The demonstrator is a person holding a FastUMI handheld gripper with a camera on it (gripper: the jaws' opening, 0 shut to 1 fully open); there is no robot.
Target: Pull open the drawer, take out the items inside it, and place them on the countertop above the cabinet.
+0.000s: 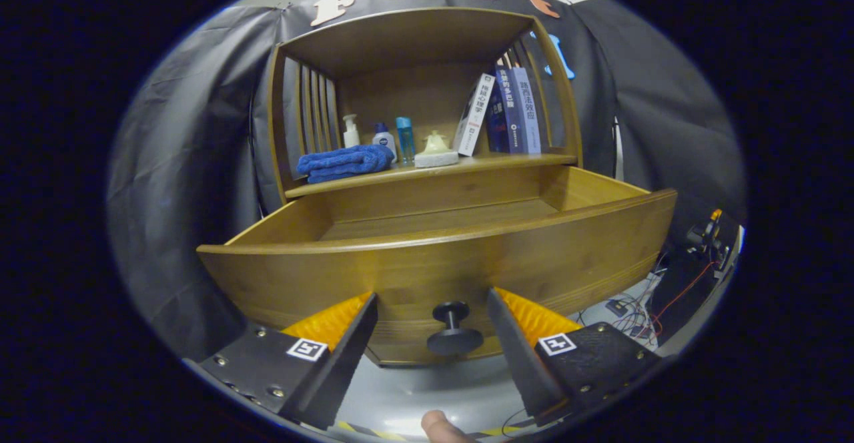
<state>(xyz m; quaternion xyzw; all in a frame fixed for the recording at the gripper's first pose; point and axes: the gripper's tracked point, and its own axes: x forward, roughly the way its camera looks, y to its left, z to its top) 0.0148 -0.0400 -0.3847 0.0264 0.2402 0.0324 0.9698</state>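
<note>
Before the drawer (440,256), the tongs (432,309) hang spread wide, one finger on each side of the black knob (454,336) on the drawer's front, touching neither it nor the wood. The drawer stands pulled well out from under the table (494,161), so the opening step looks done. Its visible floor is bare wood; the part just behind the front panel is hidden by that panel, so whether anything lies there cannot be told. On the table above the drawer sit a blue towel (343,163), three bottles (383,139), a pale soap dish (436,153) and leaning books (510,109). A fingertip (440,426) of the person shows below the knob.

The step in hand seems to be the release of the knob, or the turn toward taking things out. The next move likely calls for lifting the tongs above the front panel and tipping them down to look into the drawer's near end, keeping them spread until something lies between the fingers.
</note>
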